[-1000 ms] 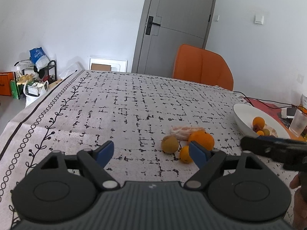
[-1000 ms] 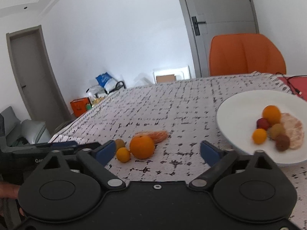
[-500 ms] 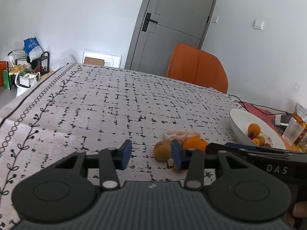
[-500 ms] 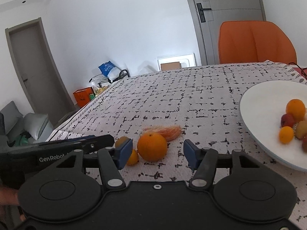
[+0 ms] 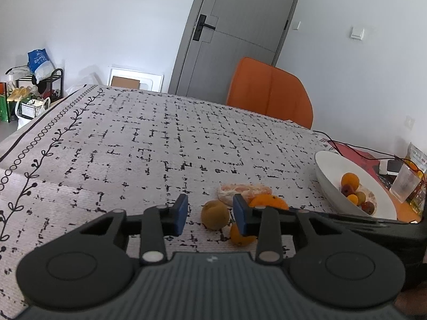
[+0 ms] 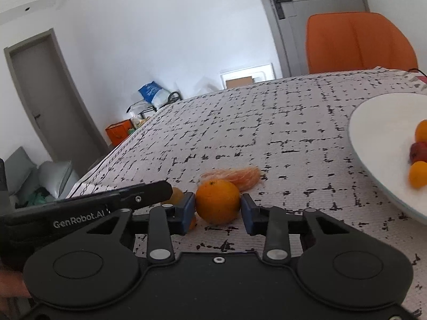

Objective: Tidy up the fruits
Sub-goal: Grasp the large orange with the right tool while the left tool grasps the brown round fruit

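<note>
Your right tongs (image 6: 217, 214) have just been closing, now narrow around big orange (image 6: 217, 201), pads just beside it. Your left tongs (image 5: 209, 214) narrowed too, empty, brown fruit (image 5: 214, 214) beyond. Bowl (image 5: 331, 184) waits near.

A white tablecloth (image 5: 160, 138) with black dashes, an orange chair (image 5: 269, 90), blue-padded claws.

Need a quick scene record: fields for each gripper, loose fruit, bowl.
left gripper: jaws just closing, open; brown fruit at the gap, untouched
right gripper: jaws just closing; pads flank big orange, contact unclear
loose on tablecloth: brown fruit, big orange, small orange, peeled citrus
bowl: white, several small fruits inside
</note>
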Available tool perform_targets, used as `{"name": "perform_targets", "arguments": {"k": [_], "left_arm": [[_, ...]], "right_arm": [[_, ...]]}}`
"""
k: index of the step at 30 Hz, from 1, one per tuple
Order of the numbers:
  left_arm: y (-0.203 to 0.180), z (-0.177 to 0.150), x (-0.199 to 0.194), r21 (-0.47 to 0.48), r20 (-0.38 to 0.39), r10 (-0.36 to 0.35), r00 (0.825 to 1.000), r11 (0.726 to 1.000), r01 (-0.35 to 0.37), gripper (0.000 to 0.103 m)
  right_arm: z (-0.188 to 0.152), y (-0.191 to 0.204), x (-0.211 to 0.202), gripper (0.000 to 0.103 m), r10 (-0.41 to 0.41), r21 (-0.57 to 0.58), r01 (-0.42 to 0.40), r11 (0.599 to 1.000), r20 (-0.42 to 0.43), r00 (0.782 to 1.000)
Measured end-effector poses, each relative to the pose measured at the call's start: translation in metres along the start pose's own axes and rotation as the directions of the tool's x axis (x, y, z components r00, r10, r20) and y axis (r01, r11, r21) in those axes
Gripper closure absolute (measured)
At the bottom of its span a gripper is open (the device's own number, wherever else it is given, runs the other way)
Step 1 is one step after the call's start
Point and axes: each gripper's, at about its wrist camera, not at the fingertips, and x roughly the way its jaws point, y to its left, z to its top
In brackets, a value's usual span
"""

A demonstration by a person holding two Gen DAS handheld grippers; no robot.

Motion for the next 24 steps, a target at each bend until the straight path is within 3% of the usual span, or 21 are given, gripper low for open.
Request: {"name": "perform_targets", "arguments": {"k": [6,9,11,13,14,15,20,23,24], "left_arm": [[-0.001,-0.003,0.009,0.002,-0.025,0.017,1.0,1.0,-0.016,0.068],[-0.003,-0.003,0.012,0.013,-0.038,0.011,0.999,1.0,-0.011,0.081],[-0.005,-0.003,0.011,0.026,-0.042,0.023,0.999,0.999,-0.022,0.081],[-0.007,-0.003,0.007,0.036,-0.027,0.025,0.999,0.999,-0.024,0.081],[-0.008,-0.002,0.005,0.038,-0.021,0.022,1.0,0.999,-0.021,0.081],[-0.01,-0.002,0.003,0.039,-0.014,0.02,1.0,0.999,-0.02,0.081],[-0.013,0.001,-0.005,0.04,0.005,0.021,1.0,0.999,-0.021,0.081],[-0.013,0.001,-0.007,0.033,0.006,0.031,1.0,0.999,-0.031,0.081],[-0.012,0.001,-0.008,0.032,0.007,0.034,0.999,0.999,-0.034,0.081]], "right_arm": [[0.002,-0.01,-0.014,0.069,-0.014,0.045,0.012,0.999,0.038,0.999],[0.002,-0.016,-0.02,0.071,-0.022,0.065,0.018,0.998,0.055,0.998],[0.003,-0.019,-0.023,0.072,-0.029,0.078,0.024,0.997,0.061,0.998],[0.003,-0.022,-0.027,0.08,-0.032,0.088,0.025,0.996,0.071,0.997],[0.003,-0.023,-0.029,0.097,-0.034,0.09,0.027,0.996,0.078,0.996],[0.004,-0.025,-0.031,0.098,-0.029,0.098,0.021,0.995,0.084,0.996],[0.004,-0.027,-0.036,0.097,-0.04,0.101,0.031,0.994,0.083,0.996],[0.001,-0.026,-0.037,0.087,-0.039,0.101,0.03,0.994,0.087,0.995],[0.0,-0.027,-0.036,0.079,-0.04,0.106,0.032,0.994,0.081,0.996]]}}
